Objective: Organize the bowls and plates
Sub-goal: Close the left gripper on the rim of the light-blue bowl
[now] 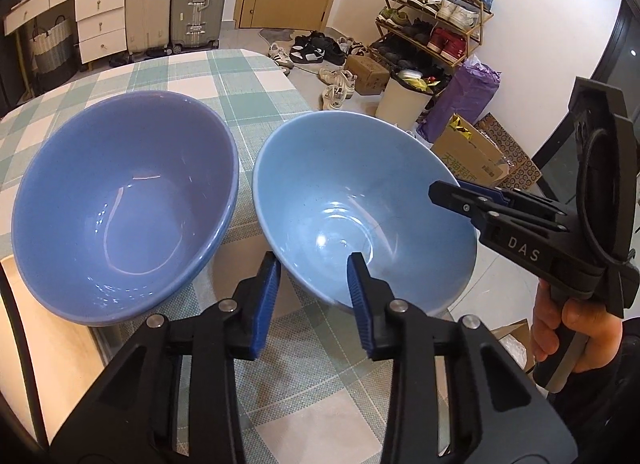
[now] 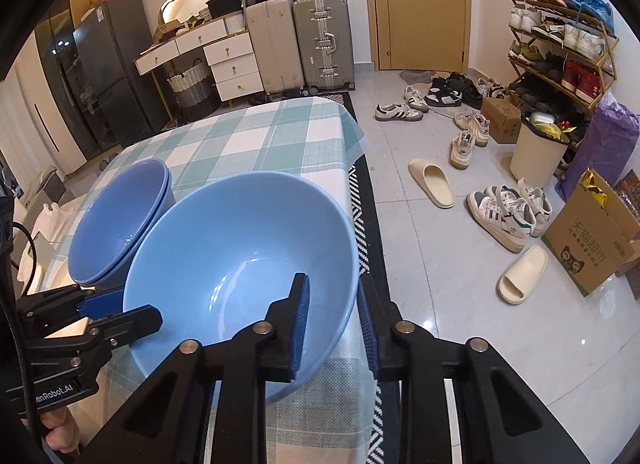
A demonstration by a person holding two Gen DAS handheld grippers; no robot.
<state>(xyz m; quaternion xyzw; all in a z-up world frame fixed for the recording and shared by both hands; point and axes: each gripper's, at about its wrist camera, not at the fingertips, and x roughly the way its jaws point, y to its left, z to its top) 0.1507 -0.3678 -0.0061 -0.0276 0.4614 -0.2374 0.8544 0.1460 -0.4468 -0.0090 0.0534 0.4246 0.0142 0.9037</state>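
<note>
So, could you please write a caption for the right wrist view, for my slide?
Both grippers straddle the light blue bowl's rim on the checked tablecloth, beside stacked darker blue bowls.

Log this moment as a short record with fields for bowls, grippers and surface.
light bowl: pale blue bowl, tilted, near the table's edge
dark bowls: periwinkle stack, two nested, beside the pale bowl
left gripper: jaws straddle the pale bowl's near rim, not closed
right gripper: jaws straddle the opposite rim, grip unclear
surface: checked tablecloth
</note>
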